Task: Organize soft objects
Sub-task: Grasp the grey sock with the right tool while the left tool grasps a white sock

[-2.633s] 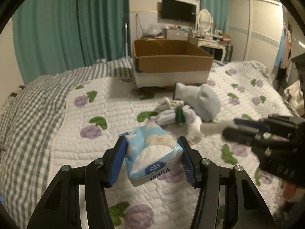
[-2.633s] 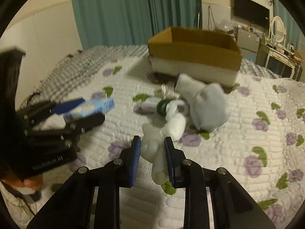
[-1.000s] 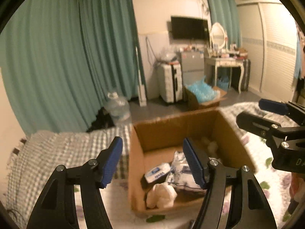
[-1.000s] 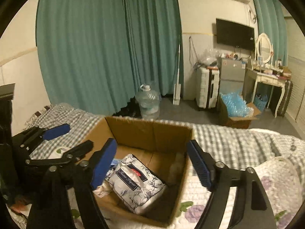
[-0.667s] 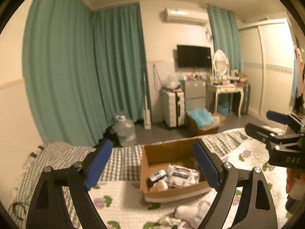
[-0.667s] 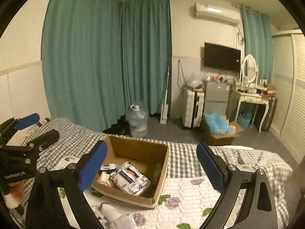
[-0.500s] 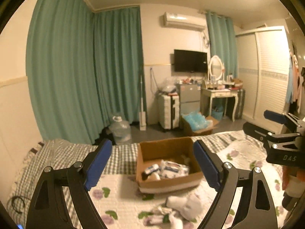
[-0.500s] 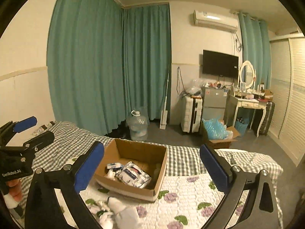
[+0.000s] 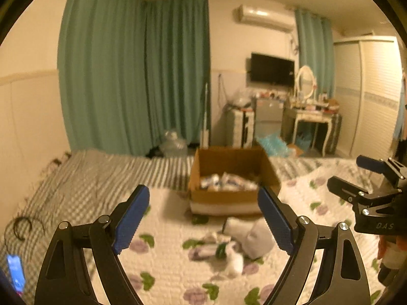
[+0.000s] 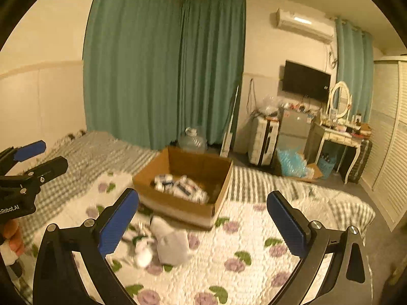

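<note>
A brown cardboard box stands on the flowered quilt and holds several tissue packs. A small pile of white and grey socks lies on the quilt just in front of the box. My left gripper is open and empty, held high above and behind the pile. My right gripper is open and empty too, also well above the bed. Each gripper shows at the edge of the other's view, the right one and the left one.
The bed has a checked blanket on the far side and a flowered quilt near me. Teal curtains, a water jug, a suitcase, a dressing table and a wardrobe stand beyond the bed.
Both grippers let go of the tissue pack and the sock into the box, opened wide, and pulled back and up from it. The views now tilt down towards the sock pile.
</note>
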